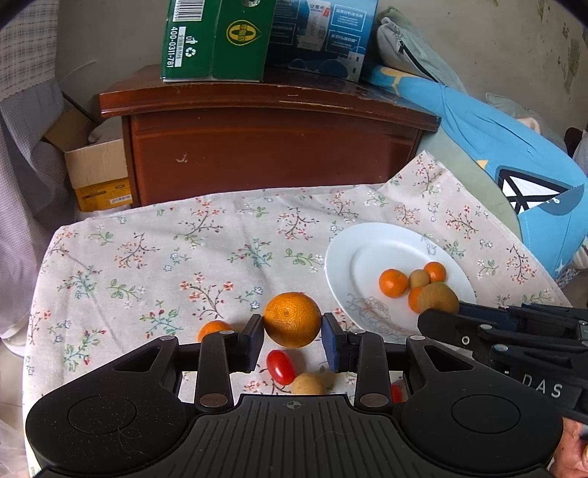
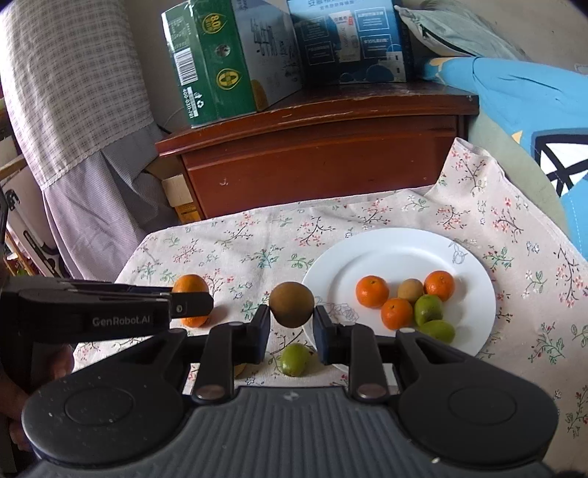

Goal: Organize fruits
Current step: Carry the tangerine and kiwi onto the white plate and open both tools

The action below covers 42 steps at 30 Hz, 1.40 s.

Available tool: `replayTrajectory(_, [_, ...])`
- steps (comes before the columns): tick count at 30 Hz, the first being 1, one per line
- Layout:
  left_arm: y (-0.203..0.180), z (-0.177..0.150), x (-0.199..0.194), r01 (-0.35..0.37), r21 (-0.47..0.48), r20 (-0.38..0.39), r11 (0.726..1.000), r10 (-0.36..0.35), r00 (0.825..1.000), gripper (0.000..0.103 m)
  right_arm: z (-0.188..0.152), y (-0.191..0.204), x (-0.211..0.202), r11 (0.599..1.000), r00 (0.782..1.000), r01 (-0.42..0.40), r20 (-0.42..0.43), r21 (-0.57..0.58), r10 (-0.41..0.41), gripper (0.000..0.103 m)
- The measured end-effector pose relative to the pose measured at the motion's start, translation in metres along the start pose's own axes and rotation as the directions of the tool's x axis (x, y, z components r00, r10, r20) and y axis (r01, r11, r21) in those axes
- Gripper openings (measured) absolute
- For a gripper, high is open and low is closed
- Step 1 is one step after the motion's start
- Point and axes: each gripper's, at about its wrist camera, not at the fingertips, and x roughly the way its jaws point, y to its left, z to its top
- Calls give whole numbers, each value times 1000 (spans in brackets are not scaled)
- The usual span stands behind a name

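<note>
My left gripper (image 1: 292,332) is shut on an orange (image 1: 292,319) and holds it above the floral tablecloth; the orange also shows in the right wrist view (image 2: 190,290). My right gripper (image 2: 291,323) is shut on a brown round fruit (image 2: 291,303), held just left of the white plate (image 2: 397,250). The plate (image 1: 364,242) holds three small oranges (image 2: 372,291), a small brown fruit (image 2: 411,289) and two green fruits (image 2: 428,308). On the cloth lie a small orange (image 1: 213,328), a cherry tomato (image 1: 280,367), a small brown fruit (image 1: 308,383) and a green fruit (image 2: 294,359).
A brown wooden cabinet (image 1: 272,147) stands behind the table, with a green carton (image 1: 217,40) and a blue carton (image 1: 323,33) on top. A blue cushion (image 1: 514,158) lies at the right. A cardboard box (image 1: 97,172) and a checked cloth (image 2: 70,81) are at the left.
</note>
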Motion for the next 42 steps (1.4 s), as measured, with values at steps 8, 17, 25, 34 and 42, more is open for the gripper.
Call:
replayTrajectory(8, [-21, 11, 9, 51, 36, -8, 998, -51, 999, 31, 19, -24, 1, 997, 1000, 16, 5, 72, -16, 25])
replayTrajectory(17, [-43, 23, 32, 99, 68, -22, 993, -97, 995, 31, 42, -58, 15, 987, 998, 57, 13, 148, -60, 25])
replayTrajectory(25, [-55, 23, 56, 140, 76, -53, 987, -137, 989, 31, 53, -83, 39, 981, 997, 76, 5, 180, -78, 25])
replayTrajectory(34, [-62, 17, 79, 166, 76, -100, 983, -159, 982, 31, 51, -97, 70, 977, 995, 95, -46, 191, -88, 25])
replayTrajectory(42, [-65, 16, 83, 176, 76, -101, 981, -168, 981, 37, 50, -104, 79, 967, 994, 107, -56, 232, -96, 31])
